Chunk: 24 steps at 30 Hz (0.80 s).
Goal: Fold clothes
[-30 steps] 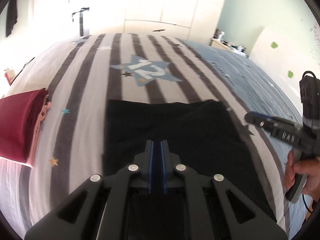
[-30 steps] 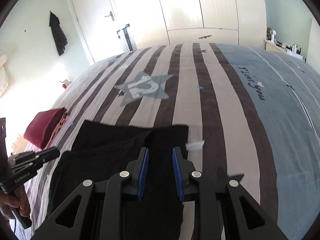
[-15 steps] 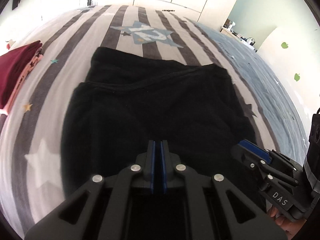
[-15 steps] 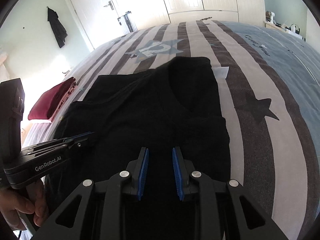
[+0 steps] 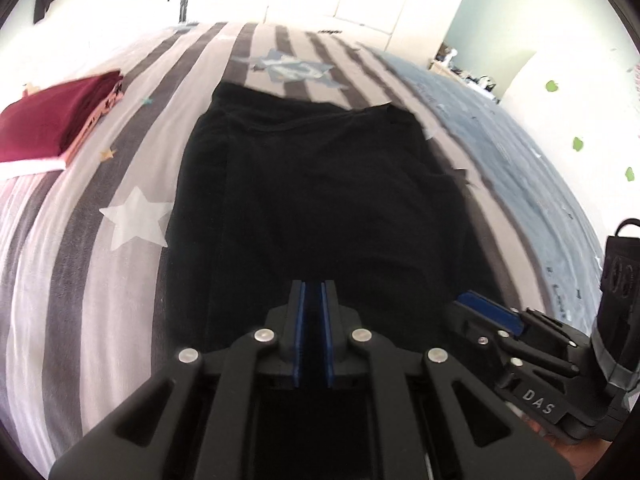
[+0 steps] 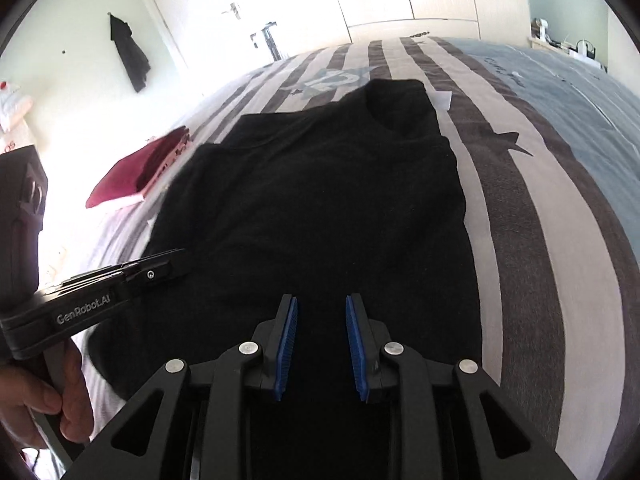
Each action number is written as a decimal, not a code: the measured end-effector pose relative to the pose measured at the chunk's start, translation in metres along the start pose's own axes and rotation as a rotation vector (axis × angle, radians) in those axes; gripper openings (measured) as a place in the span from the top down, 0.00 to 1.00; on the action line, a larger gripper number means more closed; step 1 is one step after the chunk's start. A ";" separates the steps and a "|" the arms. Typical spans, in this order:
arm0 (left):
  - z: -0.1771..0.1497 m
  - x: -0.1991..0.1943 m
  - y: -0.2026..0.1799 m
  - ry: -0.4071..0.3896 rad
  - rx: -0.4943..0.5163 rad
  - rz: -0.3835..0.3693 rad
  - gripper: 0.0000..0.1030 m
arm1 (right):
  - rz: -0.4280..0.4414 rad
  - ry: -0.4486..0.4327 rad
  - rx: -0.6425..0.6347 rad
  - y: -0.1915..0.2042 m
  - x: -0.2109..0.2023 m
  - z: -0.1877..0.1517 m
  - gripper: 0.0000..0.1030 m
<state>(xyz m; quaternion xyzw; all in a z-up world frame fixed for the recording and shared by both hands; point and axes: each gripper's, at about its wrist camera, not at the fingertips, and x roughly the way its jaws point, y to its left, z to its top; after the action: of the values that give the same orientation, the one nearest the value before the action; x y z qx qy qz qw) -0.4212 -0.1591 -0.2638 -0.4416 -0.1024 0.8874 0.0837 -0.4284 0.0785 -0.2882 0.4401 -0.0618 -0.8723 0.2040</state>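
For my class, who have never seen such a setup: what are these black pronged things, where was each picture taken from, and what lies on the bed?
No robot here: a person holds a two-finger gripper in each hand, each with a camera looking along its fingers. One picture is from the left gripper, whose jaws are shut with nothing visibly between them; the other from the right gripper, jaws apart, holding nothing. On the striped bedcover lies a black garment, spread out, and a folded dark red pile lies beside it.

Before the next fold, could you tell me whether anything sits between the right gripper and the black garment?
Nothing visible does: the right gripper hangs directly over the black garment; the folded red clothes lie off to its left.
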 end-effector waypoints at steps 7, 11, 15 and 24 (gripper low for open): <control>-0.052 -0.003 -0.009 0.066 -0.015 -0.016 0.95 | 0.046 0.043 -0.028 0.032 -0.014 -0.038 0.78; -0.065 -0.007 -0.004 0.058 -0.044 -0.013 0.95 | 0.044 0.029 -0.041 0.033 -0.014 -0.060 0.78; -0.059 -0.023 -0.002 0.044 -0.052 0.001 0.95 | 0.027 0.015 -0.034 0.028 -0.029 -0.053 0.78; -0.069 -0.024 0.016 0.080 0.019 0.120 0.98 | -0.059 0.000 0.007 -0.014 -0.040 -0.064 0.81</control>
<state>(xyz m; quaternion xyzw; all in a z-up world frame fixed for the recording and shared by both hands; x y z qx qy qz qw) -0.3528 -0.1726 -0.2899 -0.4813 -0.0638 0.8734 0.0385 -0.3607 0.1125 -0.3018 0.4424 -0.0517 -0.8777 0.1766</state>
